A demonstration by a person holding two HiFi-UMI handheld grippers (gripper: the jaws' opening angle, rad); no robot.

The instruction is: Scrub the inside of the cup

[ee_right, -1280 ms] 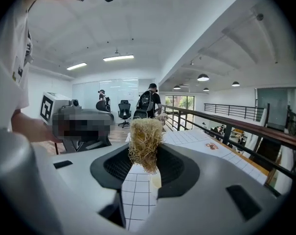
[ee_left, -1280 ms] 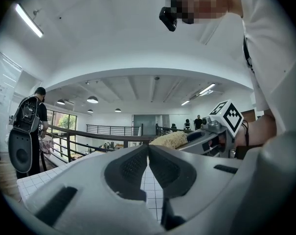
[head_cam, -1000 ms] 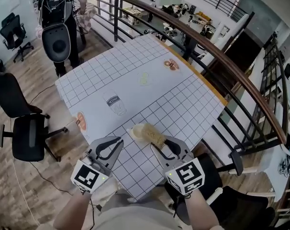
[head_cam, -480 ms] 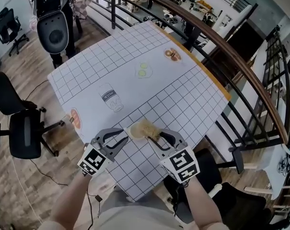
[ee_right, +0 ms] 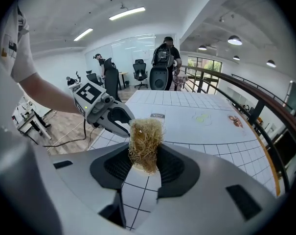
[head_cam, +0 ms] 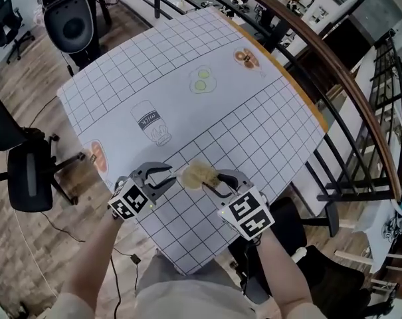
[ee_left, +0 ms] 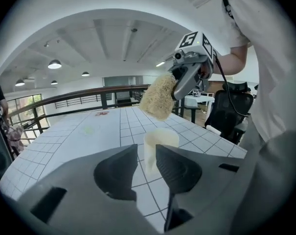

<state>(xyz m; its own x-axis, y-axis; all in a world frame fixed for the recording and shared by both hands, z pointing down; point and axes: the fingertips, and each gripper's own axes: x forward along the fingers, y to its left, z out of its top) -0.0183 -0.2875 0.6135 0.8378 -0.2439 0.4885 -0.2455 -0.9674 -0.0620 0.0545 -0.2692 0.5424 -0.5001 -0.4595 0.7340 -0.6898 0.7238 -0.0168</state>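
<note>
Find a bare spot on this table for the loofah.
The gridded table is bare beyond the printed milk bottle and along its right side. Crowded only at the near edge: the cup stands between the left gripper's opening jaws, the right gripper holding the loofah above it.

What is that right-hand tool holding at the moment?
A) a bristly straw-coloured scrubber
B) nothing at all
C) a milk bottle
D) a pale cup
A: the right gripper view shows the scrubber pinched between the fingers of the right gripper.
</note>
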